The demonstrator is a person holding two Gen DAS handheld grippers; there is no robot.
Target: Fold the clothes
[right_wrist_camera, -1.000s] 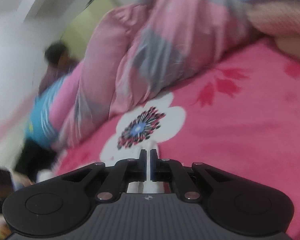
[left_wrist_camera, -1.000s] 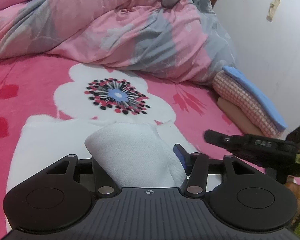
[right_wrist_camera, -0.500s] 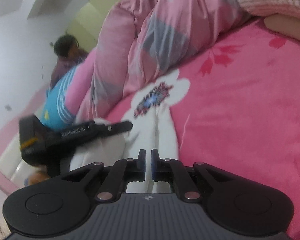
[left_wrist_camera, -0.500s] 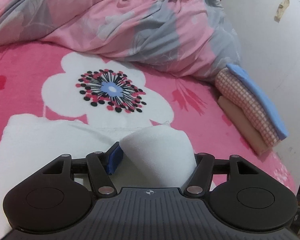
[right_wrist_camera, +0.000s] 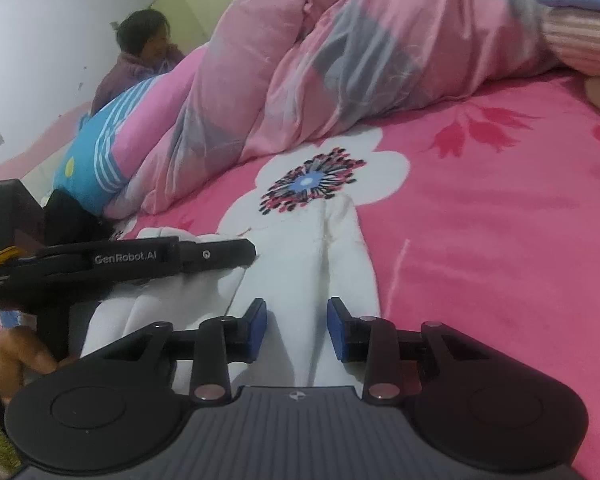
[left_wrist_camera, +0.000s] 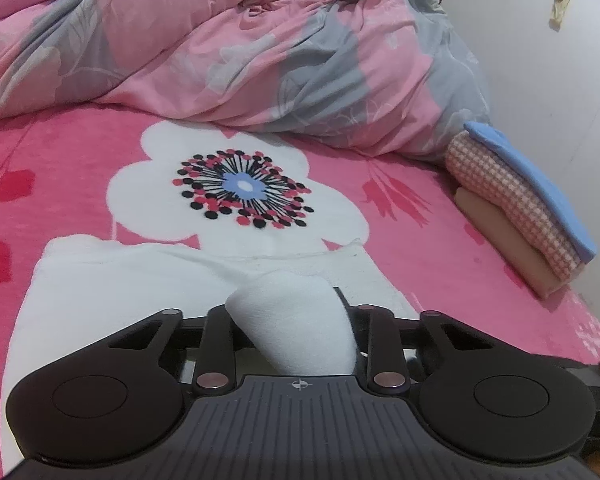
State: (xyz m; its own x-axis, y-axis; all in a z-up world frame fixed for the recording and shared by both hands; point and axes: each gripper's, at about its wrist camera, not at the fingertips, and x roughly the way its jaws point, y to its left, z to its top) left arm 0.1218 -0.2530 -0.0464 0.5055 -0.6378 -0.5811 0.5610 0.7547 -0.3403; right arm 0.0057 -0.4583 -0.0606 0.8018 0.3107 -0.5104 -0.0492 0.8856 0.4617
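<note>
Three folded pieces are already sitting in a stack (left_wrist_camera: 520,216) by the wall while the white garment (left_wrist_camera: 112,280) is lying half-folded on the bed (left_wrist_camera: 440,248), the left hand-held gripper (left_wrist_camera: 290,320) just closing on a raised fold and the right hand-held gripper (right_wrist_camera: 296,328) just opening, holding nothing.

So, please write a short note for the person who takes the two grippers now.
Left gripper: jaws have just been closing, now pinching a raised fold of the white garment.
Right gripper: jaws have just opened; garment lies between the pads, not pressed.
Garment: on the pink flower blanket, partly folded.
Done: three folded clothes stacked by the wall.
Left: finish this fold, add to the stack.
</note>
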